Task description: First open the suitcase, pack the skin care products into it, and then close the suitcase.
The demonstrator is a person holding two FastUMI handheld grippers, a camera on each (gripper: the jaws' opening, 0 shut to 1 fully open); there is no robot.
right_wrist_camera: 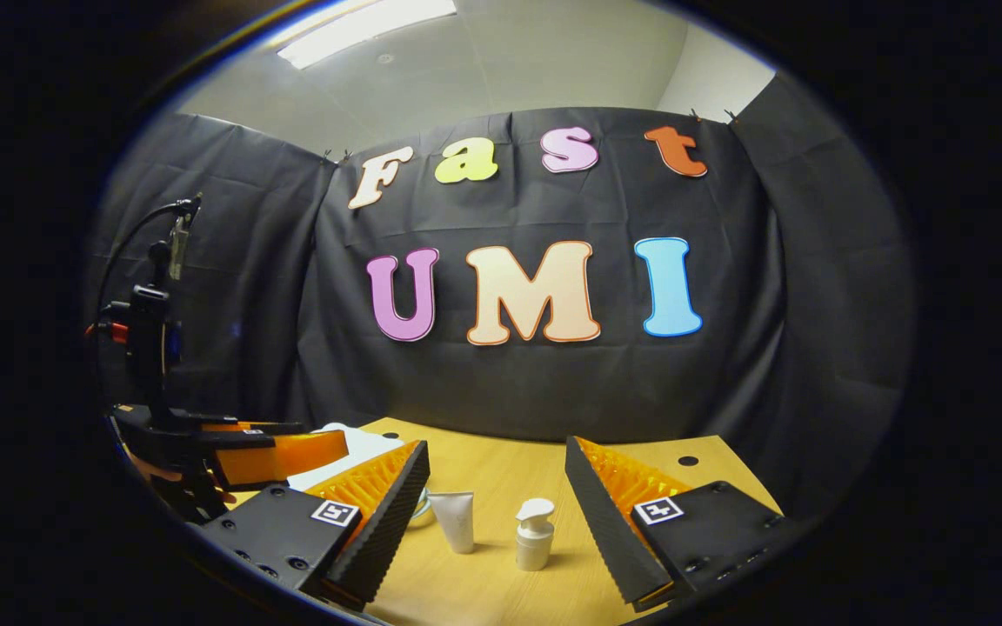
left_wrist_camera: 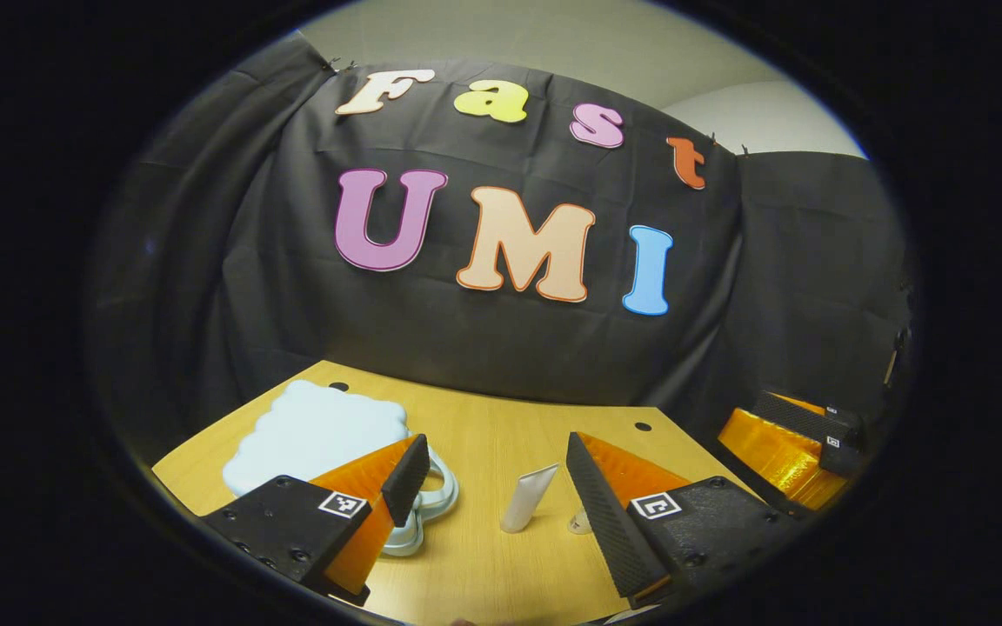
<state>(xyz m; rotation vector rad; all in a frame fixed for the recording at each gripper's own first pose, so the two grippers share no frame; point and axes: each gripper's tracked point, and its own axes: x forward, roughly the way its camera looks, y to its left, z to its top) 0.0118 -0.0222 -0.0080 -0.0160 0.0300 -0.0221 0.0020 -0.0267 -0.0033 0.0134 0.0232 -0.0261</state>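
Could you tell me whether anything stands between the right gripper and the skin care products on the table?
Nothing visible does. In the right gripper view the right gripper is open, and the white tube and the pump bottle stand on the wooden table just ahead, in the gap between its fingers, with bare tabletop in front of them.

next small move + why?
Probably bring the left tool down to the suitcase to open it: it lies shut on the table, both tools hang open and empty, and the tube and pump bottle stand unpacked.

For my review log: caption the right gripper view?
Open right tool hovers before a tube and pump bottle on the table.
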